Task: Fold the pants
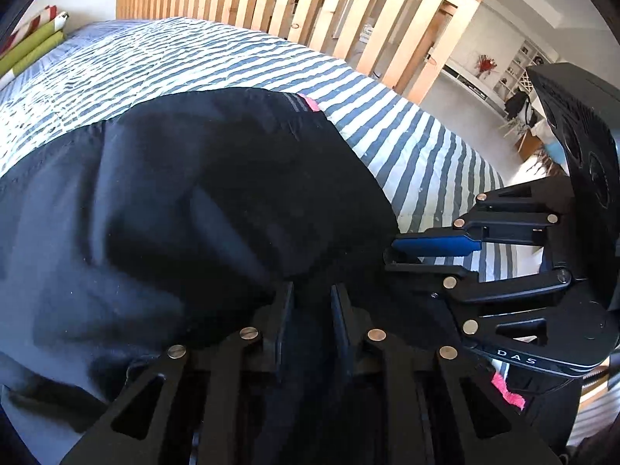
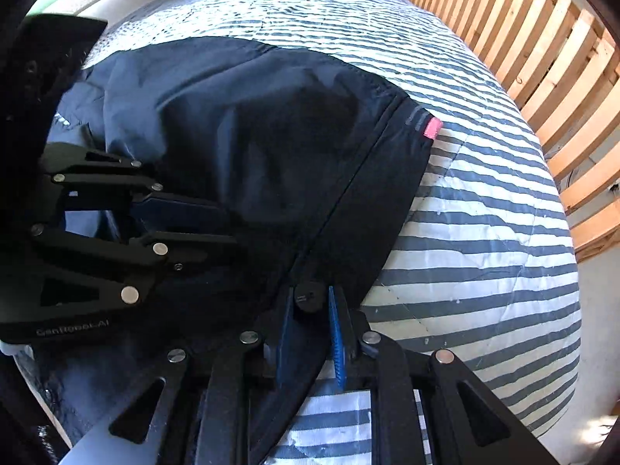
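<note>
left wrist view: dark navy pants [image 1: 193, 201] spread over a blue-and-white striped quilt [image 1: 232, 58] on the bed, cloth bunched and wrinkled near the camera.
left gripper [image 1: 312, 294]: fingers narrowly apart with pants fabric running between them; looks like a pinch on the cloth, pads hard to separate from the dark fabric.
right gripper [image 1: 391, 250]: comes in from the right side, blue pad [image 1: 434, 244] above, black finger below, closed on the edge of the pants.
pink tag [image 1: 310, 102]: on the far corner of the pants, by a grey printed patch.
background: wooden slat railing [image 1: 310, 11] beyond the bed, folded green bedding [image 1: 35, 46] at far left.

right wrist view: the pants [image 2: 252, 135] lie across the quilt [image 2: 484, 213], seam running diagonally toward the camera.
right gripper [image 2: 312, 302]: blue pads either side of the pants edge, a round black button [image 2: 308, 296] sitting right between them; pinching the fabric there.
left gripper [image 2: 228, 224]: enters from the left, fingertips buried in dark cloth, gripping the pants.
pink tag [image 2: 432, 128]: at the far right corner of the pants.
railing [image 2: 523, 58]: along the right of the bed.
</note>
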{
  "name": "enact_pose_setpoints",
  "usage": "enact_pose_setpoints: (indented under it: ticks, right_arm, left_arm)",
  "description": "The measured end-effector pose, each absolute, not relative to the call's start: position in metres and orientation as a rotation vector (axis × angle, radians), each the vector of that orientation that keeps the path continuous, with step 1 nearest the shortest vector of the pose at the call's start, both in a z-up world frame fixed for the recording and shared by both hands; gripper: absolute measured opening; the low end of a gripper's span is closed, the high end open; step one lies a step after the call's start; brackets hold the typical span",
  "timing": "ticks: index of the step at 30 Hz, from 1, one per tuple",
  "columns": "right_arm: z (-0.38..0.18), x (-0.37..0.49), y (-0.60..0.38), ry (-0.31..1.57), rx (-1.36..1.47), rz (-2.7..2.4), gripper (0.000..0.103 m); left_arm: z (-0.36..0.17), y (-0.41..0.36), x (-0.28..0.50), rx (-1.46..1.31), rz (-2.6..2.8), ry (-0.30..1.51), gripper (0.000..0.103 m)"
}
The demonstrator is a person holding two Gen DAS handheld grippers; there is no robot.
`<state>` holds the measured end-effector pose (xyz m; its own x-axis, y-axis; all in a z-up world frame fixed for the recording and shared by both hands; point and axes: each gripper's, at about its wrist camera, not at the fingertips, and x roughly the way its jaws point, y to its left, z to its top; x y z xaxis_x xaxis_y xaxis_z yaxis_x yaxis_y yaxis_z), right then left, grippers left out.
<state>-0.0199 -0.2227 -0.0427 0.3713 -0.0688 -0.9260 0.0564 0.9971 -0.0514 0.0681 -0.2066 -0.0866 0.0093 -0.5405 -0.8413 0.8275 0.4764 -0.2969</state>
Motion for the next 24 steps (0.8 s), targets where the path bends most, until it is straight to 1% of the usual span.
enact_pose_setpoints:
  ticks: [5,12,18,24]
  right_arm:
    - [-0.044,-0.012,-0.225,1.194,-0.003,-0.081,0.015]
    - [-0.046,-0.015,-0.214,1.192,-0.082,-0.092,0.016]
    - [-0.048,-0.013,-0.223,1.216,0.000,-0.078,0.016]
    - [-0.048,-0.017,-0.217,1.213,-0.045,-0.091,0.015]
  left_arm:
    - [-0.087,-0.210,0.070,0.299,-1.095,1.136,0.021]
    - [-0.085,-0.201,0.070,0.312,-1.107,1.117,0.021]
    - [-0.086,-0.201,0.071,0.299,-1.108,1.123,0.021]
    - [-0.086,-0.203,0.070,0.307,-1.112,1.122,0.021]
